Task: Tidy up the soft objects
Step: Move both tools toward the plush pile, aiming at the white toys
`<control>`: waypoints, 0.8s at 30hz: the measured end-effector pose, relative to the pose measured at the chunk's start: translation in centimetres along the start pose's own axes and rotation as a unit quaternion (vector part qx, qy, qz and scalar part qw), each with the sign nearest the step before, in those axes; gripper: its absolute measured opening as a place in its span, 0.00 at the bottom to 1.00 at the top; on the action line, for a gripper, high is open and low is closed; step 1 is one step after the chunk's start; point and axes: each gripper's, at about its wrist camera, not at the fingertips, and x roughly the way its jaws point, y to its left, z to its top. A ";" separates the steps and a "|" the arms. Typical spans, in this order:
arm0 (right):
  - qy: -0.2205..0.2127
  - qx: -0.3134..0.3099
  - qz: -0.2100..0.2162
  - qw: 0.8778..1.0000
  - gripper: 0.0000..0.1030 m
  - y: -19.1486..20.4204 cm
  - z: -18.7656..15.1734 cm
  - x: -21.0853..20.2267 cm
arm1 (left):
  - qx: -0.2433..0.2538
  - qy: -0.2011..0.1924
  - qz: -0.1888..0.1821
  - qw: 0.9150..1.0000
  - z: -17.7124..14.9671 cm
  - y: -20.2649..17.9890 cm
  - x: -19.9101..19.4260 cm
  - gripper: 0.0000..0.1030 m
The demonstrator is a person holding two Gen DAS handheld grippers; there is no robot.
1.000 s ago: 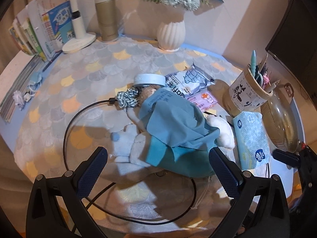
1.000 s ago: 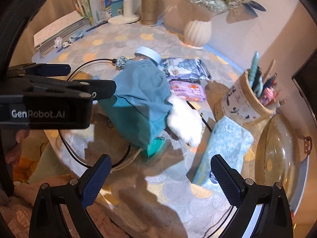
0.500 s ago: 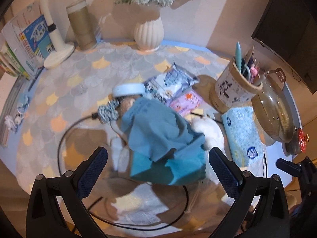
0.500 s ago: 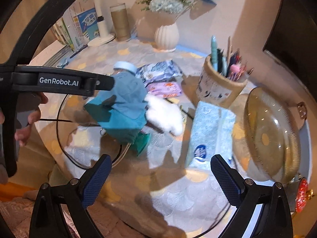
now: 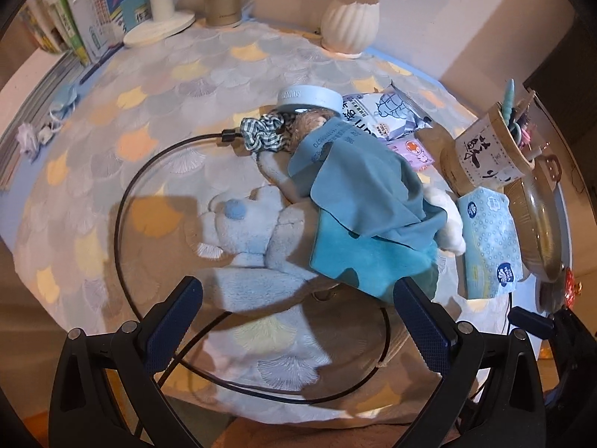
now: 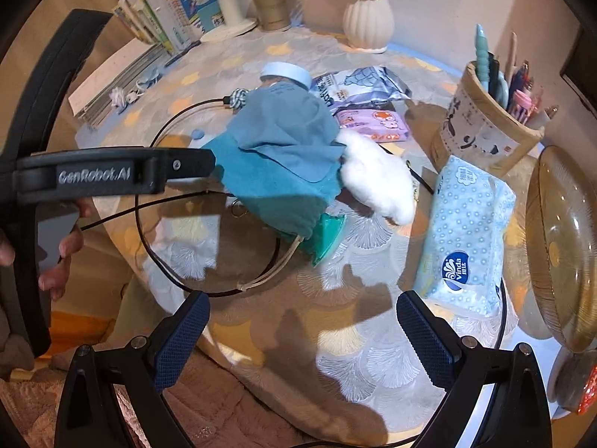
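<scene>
A pile of soft things lies mid-table. A blue cloth (image 5: 358, 183) (image 6: 283, 138) drapes over a teal cloth (image 5: 369, 261) (image 6: 283, 201). A pale blue plush toy (image 5: 246, 224) lies at the pile's left, a white fluffy plush (image 6: 377, 175) (image 5: 447, 216) at its right, a checked scrunchie (image 5: 261, 134) at the far end. My left gripper (image 5: 298, 321) is open and empty, just short of the plush toy. My right gripper (image 6: 302, 332) is open and empty, hovering near the table's front edge, apart from the pile.
A black cable (image 5: 127, 194) loops around the pile. A tissue pack (image 6: 466, 231), pen holder (image 6: 488, 119), glass lid (image 6: 563, 246), wipe packs (image 6: 358, 86), blue cap (image 5: 309, 99), vase (image 5: 350, 26), lamp base (image 5: 160, 26) and books (image 6: 160, 18) stand around the round table (image 5: 112, 112).
Both grippers have dropped closer to the table after pulling back half a second ago. The left one now sits nearer the plush toy. Nothing on the table has moved.
</scene>
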 end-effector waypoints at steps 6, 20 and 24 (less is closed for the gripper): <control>0.008 -0.033 -0.007 0.999 0.98 1.3 0.5 0.5 | 0.018 0.004 -0.003 1.000 0.2 -1.3 0.5 0.99; -0.016 0.074 0.024 0.997 0.98 -3.9 1.9 0.5 | -0.055 -0.050 0.017 0.997 -0.5 2.8 -0.7 0.99; -0.013 0.111 0.041 0.993 0.98 -5.5 3.0 1.4 | -0.067 -0.050 -0.007 0.996 -0.5 3.1 0.0 0.99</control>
